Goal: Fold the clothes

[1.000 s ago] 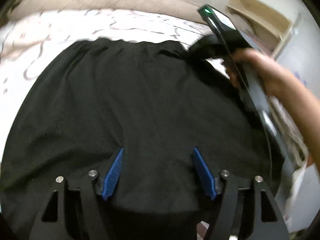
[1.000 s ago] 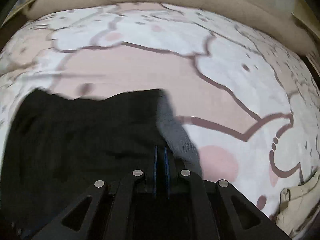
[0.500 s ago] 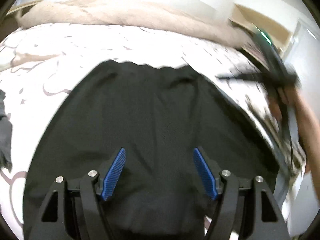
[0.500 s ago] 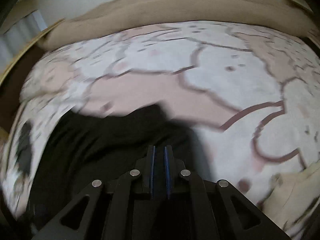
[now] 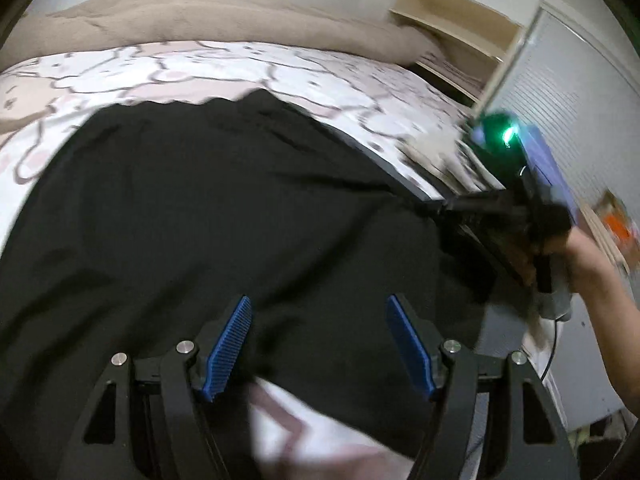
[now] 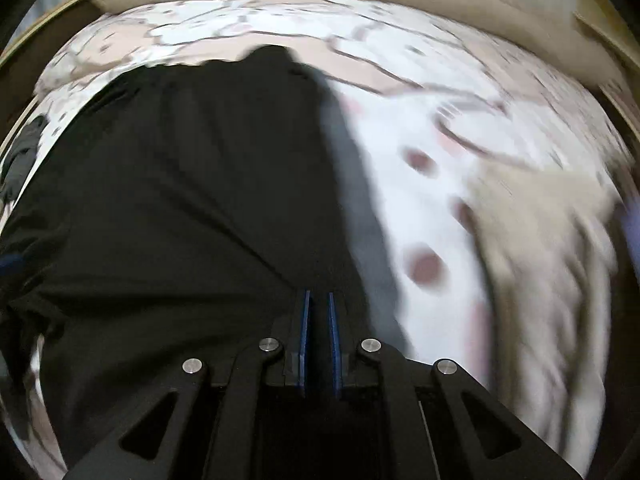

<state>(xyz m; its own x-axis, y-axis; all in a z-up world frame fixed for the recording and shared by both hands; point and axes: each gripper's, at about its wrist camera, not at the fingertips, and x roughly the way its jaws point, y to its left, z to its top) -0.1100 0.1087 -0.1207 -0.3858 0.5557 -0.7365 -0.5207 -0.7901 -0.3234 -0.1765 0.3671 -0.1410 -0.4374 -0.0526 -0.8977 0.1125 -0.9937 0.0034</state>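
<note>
**Inspector:** Garment first. Where does it lie?

**Assistant:** Black garment [image 5: 224, 216], a matte, finely woven cloth, lies spread across the bedsheet [image 5: 224, 68], soft creases running toward its right edge. Its far hem is wavy.

**Inspector:** Tools?

**Assistant:** Left gripper [image 5: 318, 344] hangs above the near part of the cloth, its ribbed blue pads [image 5: 230, 346] standing wide apart with nothing pinched between them. Right gripper [image 6: 318, 336] has its pads nearly together on a fold of the black fabric at the garment's right edge. In the left view the cloth is drawn taut toward it, and a hand [image 5: 576, 256] holds its handle.

**Inspector:** Surroundings?

**Assistant:** Sheet is white and pink with brown-outlined cartoon shapes. A beige plush blanket [image 5: 208, 16] is bunched along the far side. A cream crumpled cloth [image 6: 540, 248], blurred, lies right of the garment. Pale wooden shelving [image 5: 452, 36] stands beyond.
</note>
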